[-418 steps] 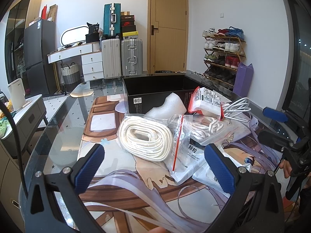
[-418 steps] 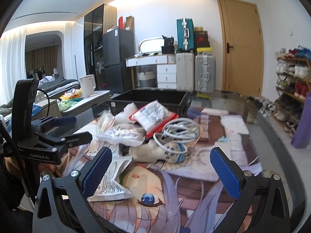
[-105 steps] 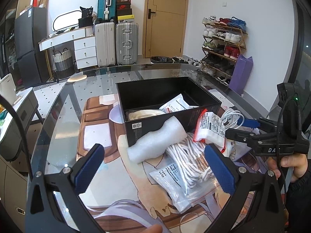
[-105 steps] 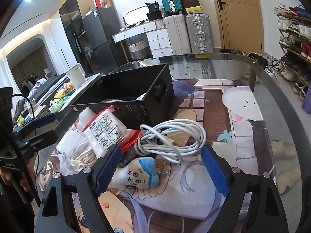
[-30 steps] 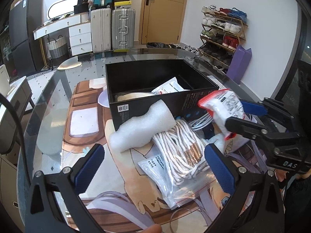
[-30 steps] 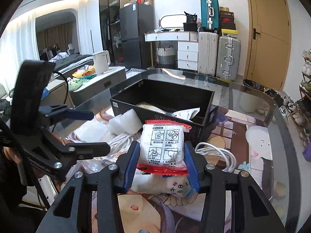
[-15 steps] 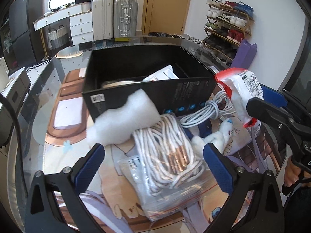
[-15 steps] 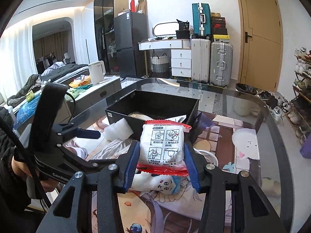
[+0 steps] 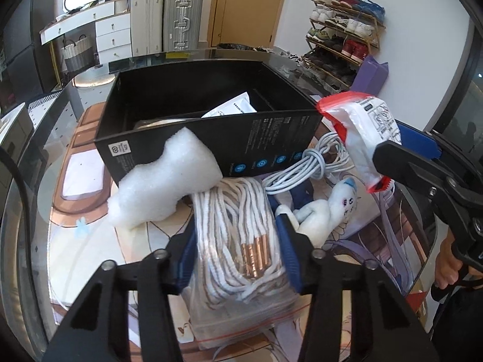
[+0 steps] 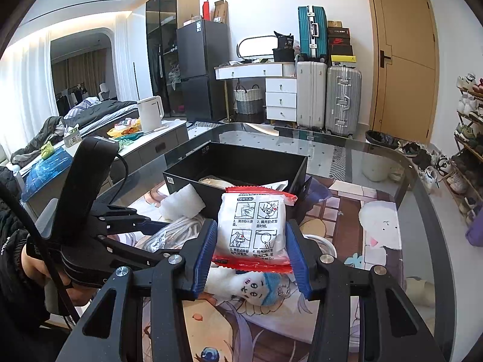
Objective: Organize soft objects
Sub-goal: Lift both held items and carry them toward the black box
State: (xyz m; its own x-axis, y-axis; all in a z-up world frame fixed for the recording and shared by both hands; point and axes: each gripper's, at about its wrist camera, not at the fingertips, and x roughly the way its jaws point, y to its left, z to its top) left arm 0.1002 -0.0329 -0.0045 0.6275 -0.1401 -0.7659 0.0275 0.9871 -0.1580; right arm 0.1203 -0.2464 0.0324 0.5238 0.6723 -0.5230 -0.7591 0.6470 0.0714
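The glass table (image 10: 377,157) carries a printed cartoon mat, and on it stands the black box (image 9: 208,147), open at the top, with a white packet and a pale coil showing inside. Leaning against the box's near wall is a lump of white foam (image 9: 163,181). Just in front of the box lies a clear zip bag of white cord (image 9: 238,241); the left gripper (image 9: 237,252) has just been closing, and its blue pads now press this bag from both sides. To the right of the box, lifted clear of the table, the right gripper (image 10: 252,256) clamps a red-edged white packet (image 10: 252,226). Below that packet, near the box's right corner, lie a bundled white cable (image 9: 308,166) and a small white plush toy (image 9: 326,211).
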